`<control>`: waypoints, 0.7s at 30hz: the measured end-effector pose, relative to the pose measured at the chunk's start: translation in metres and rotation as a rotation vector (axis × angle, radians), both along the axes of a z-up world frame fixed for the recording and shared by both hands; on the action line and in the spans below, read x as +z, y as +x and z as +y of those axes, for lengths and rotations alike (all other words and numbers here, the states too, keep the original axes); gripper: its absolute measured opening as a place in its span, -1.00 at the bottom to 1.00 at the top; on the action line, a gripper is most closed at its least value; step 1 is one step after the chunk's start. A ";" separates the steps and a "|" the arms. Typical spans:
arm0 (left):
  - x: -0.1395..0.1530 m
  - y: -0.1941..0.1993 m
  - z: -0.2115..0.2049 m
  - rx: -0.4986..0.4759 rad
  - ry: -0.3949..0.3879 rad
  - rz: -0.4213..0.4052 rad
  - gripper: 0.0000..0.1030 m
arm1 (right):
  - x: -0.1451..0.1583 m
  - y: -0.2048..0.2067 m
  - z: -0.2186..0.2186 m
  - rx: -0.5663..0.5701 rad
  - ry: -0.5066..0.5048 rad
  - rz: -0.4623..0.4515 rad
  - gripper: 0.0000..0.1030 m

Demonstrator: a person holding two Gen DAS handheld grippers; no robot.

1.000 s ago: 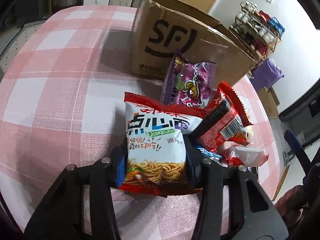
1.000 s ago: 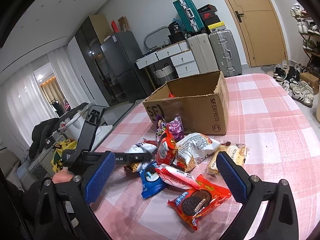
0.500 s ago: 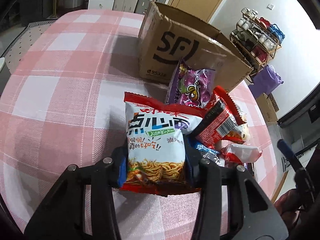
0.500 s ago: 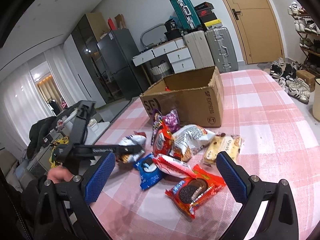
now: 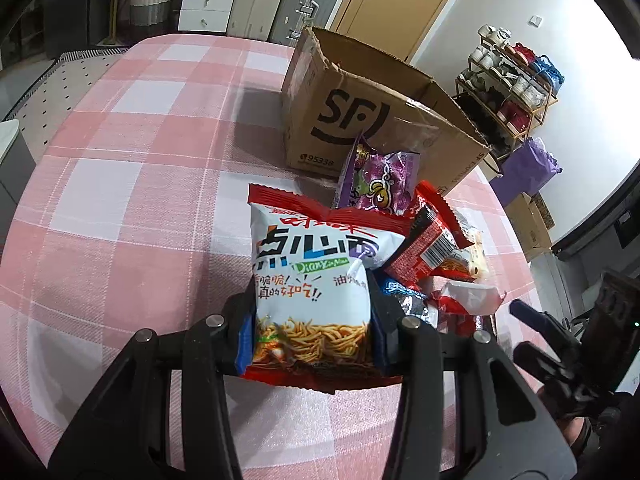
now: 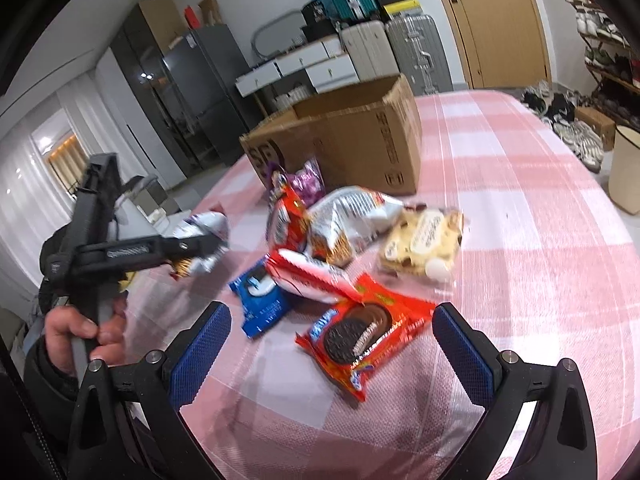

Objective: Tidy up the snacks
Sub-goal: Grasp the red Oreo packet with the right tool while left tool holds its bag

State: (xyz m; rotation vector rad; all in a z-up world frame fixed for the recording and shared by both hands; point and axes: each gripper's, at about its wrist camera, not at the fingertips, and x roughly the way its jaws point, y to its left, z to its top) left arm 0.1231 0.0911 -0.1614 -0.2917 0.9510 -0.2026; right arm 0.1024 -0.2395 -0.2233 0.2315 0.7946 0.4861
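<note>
My left gripper is shut on a white and red noodle snack bag, held above the table in front of the open cardboard box. The right wrist view shows that gripper from the side, with a hand on its grip. My right gripper stands open just above a red Oreo pack, nothing between its pads. The box stands behind the snack pile. In the pile lie a purple bag, a blue Oreo pack, a red and white wrapper, a silver bag and a cream biscuit pack.
A pink plaid cloth covers the round table. Left of the box the cloth is bare. Off the table are a shoe rack, suitcases, white drawers and a cream bin.
My left gripper has lifted the noodle bag a little and carried it toward the box. My right gripper has sunk and tipped down toward the red Oreo pack.
</note>
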 end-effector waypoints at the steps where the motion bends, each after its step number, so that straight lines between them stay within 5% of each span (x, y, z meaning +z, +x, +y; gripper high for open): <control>1: 0.001 -0.002 0.001 -0.001 0.000 -0.003 -0.20 | -0.003 0.002 0.001 -0.006 -0.005 0.013 0.99; 10: 0.004 -0.010 0.009 -0.003 -0.011 -0.010 -0.20 | -0.019 0.014 0.014 -0.034 -0.055 0.082 0.96; 21: 0.004 -0.016 0.018 0.003 -0.026 -0.013 -0.20 | -0.022 0.020 0.022 -0.079 -0.184 0.092 0.43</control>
